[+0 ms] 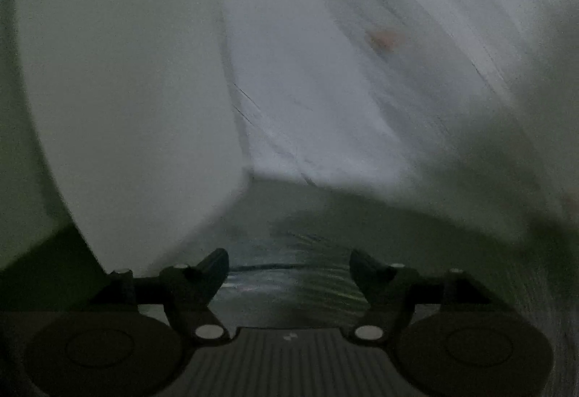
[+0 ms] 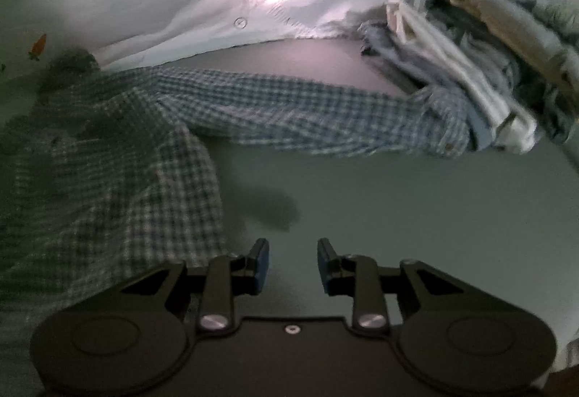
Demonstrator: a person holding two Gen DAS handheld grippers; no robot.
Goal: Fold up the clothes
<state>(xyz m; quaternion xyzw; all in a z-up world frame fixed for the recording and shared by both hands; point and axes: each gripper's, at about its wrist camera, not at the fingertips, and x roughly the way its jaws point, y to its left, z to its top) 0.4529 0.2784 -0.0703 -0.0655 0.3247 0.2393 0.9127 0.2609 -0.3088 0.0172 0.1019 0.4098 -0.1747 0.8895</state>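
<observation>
Checked shirt sprawls unfolded just left of the empty, narrowly parted right gripper, sleeve stretching ahead toward piled clothes, while left gripper gapes wide, empty.

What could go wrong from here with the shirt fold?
1. The checked shirt lies bunched, one sleeve running to the clothes pile; pulling it may drag the pile.
2. Both grippers are empty: right gripper over bare surface, left gripper in a blurred view with no shirt visible, so a regrasp may miss.
</observation>
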